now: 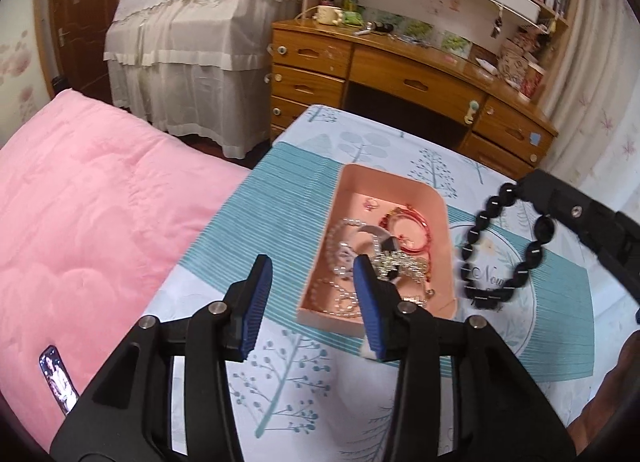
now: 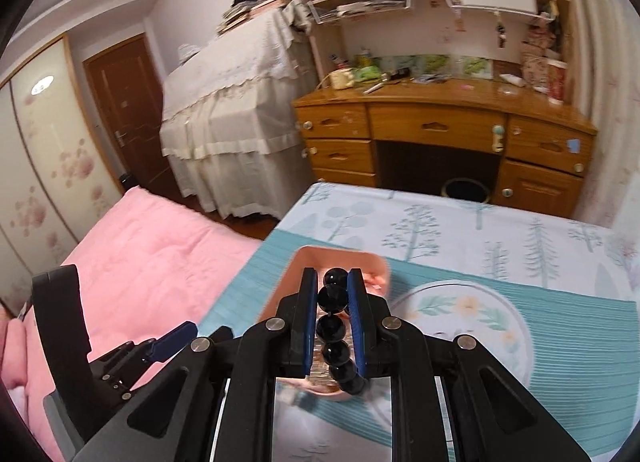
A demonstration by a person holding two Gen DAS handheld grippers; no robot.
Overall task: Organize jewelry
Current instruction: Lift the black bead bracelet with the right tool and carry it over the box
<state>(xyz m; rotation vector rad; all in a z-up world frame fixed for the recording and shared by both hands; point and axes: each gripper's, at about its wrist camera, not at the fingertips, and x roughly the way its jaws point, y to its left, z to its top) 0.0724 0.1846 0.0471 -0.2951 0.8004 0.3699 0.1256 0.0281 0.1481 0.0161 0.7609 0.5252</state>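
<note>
over the table (image 1: 280,198), beside the pink tray (image 1: 447,222), the right gripper (image 2: 333,282) pinches a black bead bracelet (image 1: 500,246) hanging in a loop; left gripper (image 1: 312,266) part open, empty; next, likely lower the glossy beads into the tray among tangled jewelry (image 1: 372,254).

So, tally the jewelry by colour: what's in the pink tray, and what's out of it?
Black bead bracelet, held in the right claw: 1
Red bracelet, in tray: 1
Clear bead strand, in tray: 1
Silver tangle, pieces uncountable: 1
Total: 4
</note>
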